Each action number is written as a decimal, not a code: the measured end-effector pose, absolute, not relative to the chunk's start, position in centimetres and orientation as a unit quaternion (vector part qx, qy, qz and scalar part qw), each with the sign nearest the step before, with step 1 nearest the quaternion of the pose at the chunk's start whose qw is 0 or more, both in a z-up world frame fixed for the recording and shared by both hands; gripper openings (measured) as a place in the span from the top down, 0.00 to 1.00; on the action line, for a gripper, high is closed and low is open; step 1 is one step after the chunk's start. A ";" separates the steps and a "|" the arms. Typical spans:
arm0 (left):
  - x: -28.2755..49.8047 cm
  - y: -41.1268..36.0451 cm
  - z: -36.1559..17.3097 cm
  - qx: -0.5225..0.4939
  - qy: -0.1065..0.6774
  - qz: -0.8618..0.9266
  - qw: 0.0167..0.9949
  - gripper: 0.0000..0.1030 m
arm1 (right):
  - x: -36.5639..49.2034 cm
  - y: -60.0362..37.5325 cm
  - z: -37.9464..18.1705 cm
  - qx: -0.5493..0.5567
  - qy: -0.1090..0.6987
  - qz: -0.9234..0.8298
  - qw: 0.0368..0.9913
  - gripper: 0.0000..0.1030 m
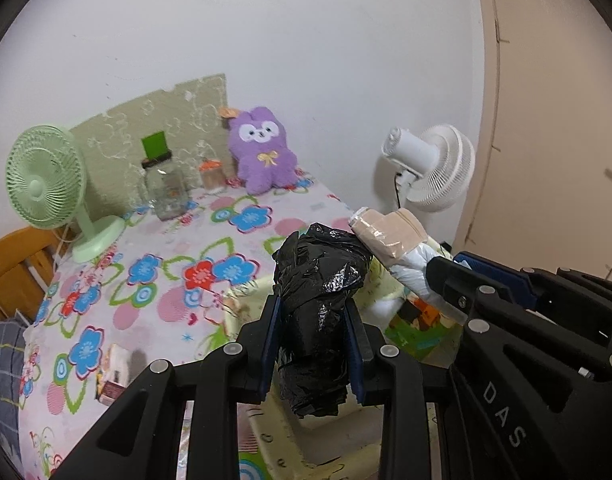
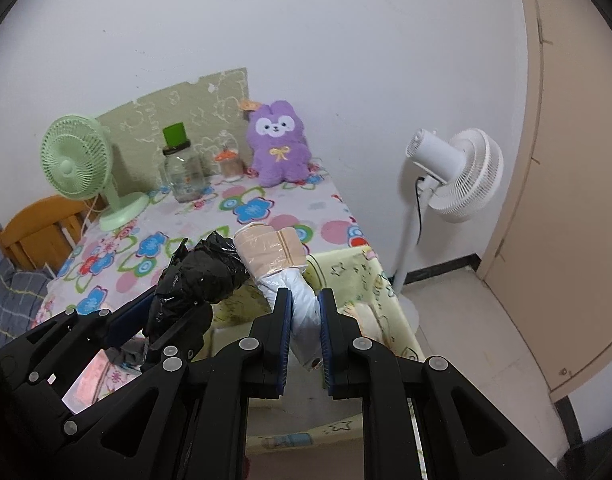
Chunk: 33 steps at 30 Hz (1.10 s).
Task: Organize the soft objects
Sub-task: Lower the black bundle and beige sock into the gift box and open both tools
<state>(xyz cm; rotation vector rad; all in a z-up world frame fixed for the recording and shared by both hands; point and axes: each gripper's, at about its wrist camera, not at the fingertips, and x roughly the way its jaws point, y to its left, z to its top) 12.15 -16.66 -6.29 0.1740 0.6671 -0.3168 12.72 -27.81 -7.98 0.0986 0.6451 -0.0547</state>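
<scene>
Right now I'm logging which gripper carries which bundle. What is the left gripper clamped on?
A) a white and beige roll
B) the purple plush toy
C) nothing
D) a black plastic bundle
D: in the left wrist view the left gripper has its blue pads pressed against both sides of the black plastic bundle, while the white and beige roll sits in the right gripper and the purple plush toy stands by the wall.

Black bag roll (image 1: 320,276) touching beige-white roll (image 1: 390,240) — both aloft.
</scene>
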 end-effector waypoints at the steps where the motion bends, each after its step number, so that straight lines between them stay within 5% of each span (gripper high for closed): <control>1: 12.2 -16.8 -6.5 0.086 0.329 -0.156 0.927 0.71 | 12.9 -28.0 -8.2 0.051 0.320 -0.028 0.946 0.84; 10: 13.2 -17.6 -7.8 0.105 0.354 -0.163 0.915 0.59 | 14.0 -28.8 -9.4 0.060 0.335 -0.034 0.940 0.84; 17: 14.0 -18.0 -8.3 0.111 0.368 -0.159 0.909 0.36 | 15.1 -29.3 -10.2 0.068 0.347 -0.030 0.935 0.84; 27: 14.5 -18.3 -8.8 0.109 0.389 -0.170 0.899 0.26 | 16.3 -29.2 -11.3 0.058 0.359 -0.033 0.931 0.84; 33: 14.2 -18.5 -8.8 0.119 0.386 -0.168 0.899 0.17 | 16.4 -29.0 -11.4 0.043 0.369 -0.043 0.928 0.74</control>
